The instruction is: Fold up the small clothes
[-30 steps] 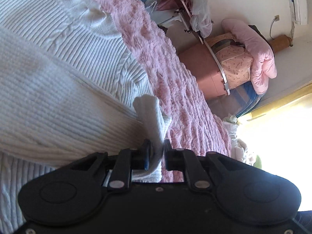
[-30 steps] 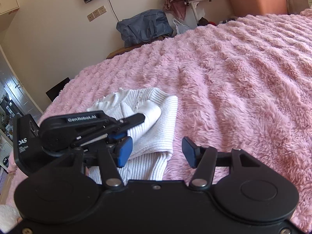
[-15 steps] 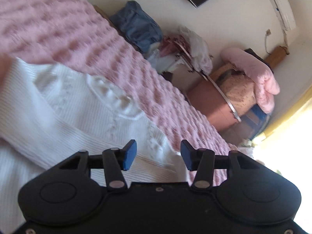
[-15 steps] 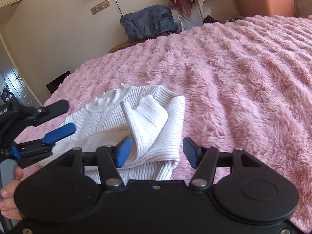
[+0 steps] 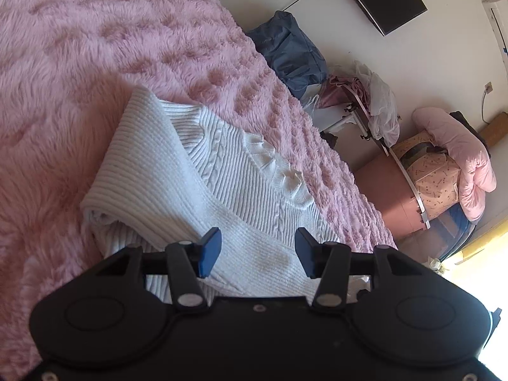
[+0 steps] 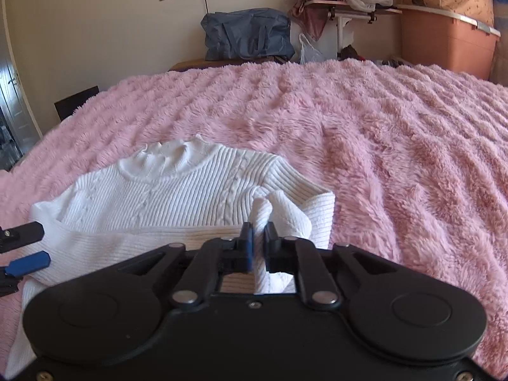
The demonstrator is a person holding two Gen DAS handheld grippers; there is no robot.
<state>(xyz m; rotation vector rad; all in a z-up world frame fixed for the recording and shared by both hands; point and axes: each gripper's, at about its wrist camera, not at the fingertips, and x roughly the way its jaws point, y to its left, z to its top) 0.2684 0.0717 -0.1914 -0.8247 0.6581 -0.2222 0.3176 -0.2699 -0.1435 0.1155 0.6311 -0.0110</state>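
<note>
Right wrist: right gripper (image 6: pixel 257 243) pinching sweater (image 6: pixel 177 190) sleeve fold.

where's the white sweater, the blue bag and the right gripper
white sweater (image 6: pixel 177 190): right wrist view, ribbed chest below the collar
blue bag (image 6: pixel 247 33): right wrist view, front panel
right gripper (image 6: pixel 258 238): right wrist view, between the fingertips, shut on a sweater fold

no readable text, labels, brands or numbers in either view, only a small printed pattern on fabric in the background, too small to tell
</note>
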